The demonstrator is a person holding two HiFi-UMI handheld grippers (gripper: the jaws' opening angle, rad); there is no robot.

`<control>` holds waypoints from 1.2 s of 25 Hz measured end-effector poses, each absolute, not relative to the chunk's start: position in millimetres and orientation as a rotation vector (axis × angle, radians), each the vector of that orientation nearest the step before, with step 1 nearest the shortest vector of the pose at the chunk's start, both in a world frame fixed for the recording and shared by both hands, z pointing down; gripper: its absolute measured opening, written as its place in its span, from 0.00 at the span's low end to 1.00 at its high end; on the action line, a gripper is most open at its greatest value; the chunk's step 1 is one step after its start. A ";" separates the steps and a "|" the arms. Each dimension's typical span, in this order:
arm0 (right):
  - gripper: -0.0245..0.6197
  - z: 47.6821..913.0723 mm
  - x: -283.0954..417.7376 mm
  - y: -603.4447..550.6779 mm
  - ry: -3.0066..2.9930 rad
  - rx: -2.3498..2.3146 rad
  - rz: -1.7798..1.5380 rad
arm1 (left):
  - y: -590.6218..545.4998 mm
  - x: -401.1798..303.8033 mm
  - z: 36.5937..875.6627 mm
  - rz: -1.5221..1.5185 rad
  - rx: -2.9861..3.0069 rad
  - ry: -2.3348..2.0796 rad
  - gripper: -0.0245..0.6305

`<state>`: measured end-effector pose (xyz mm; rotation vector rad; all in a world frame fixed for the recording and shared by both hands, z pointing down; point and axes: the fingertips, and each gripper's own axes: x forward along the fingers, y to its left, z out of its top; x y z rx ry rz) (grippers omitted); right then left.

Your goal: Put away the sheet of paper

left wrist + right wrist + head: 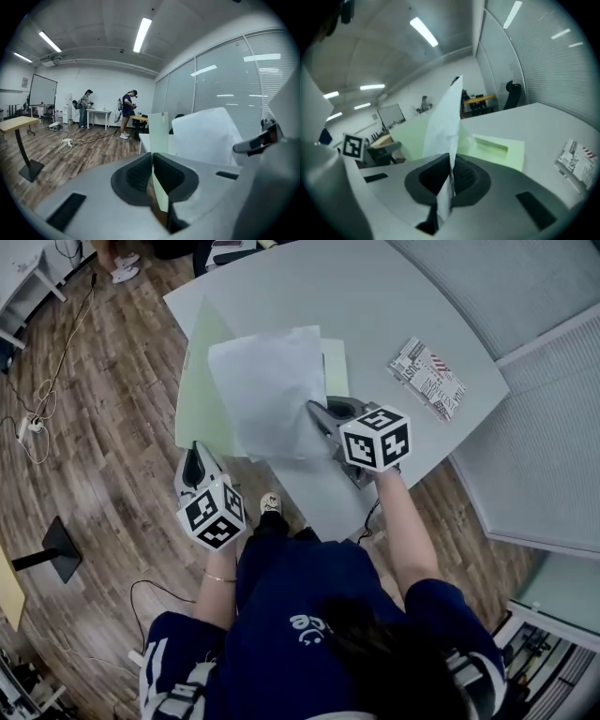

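A white sheet of paper (267, 390) hangs over the grey table (412, 296), and my right gripper (317, 411) is shut on its near edge. In the right gripper view the sheet (446, 122) rises upright from between the jaws of that gripper (451, 171). Under the sheet lies a light green folder (202, 404), its lower half flat on the table (499, 147). My left gripper (195, 457) is shut on the folder's cover at the table's left edge. The thin green cover (159, 136) stands edge-on in its jaws (153, 164), beside the white sheet (208, 136).
A printed booklet (427, 377) lies on the table's right side, also visible in the right gripper view (577, 164). Cables (37, 399) and a black stand base (58, 549) sit on the wooden floor at left. Two people (127, 112) stand at desks far off.
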<state>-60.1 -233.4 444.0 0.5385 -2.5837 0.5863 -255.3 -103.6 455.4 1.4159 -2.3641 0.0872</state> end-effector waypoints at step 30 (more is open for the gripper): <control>0.07 599.3 -70.0 -292.6 -1.850 0.532 0.710 | -113.9 -235.9 446.8 0.257 1.605 -2.373 0.06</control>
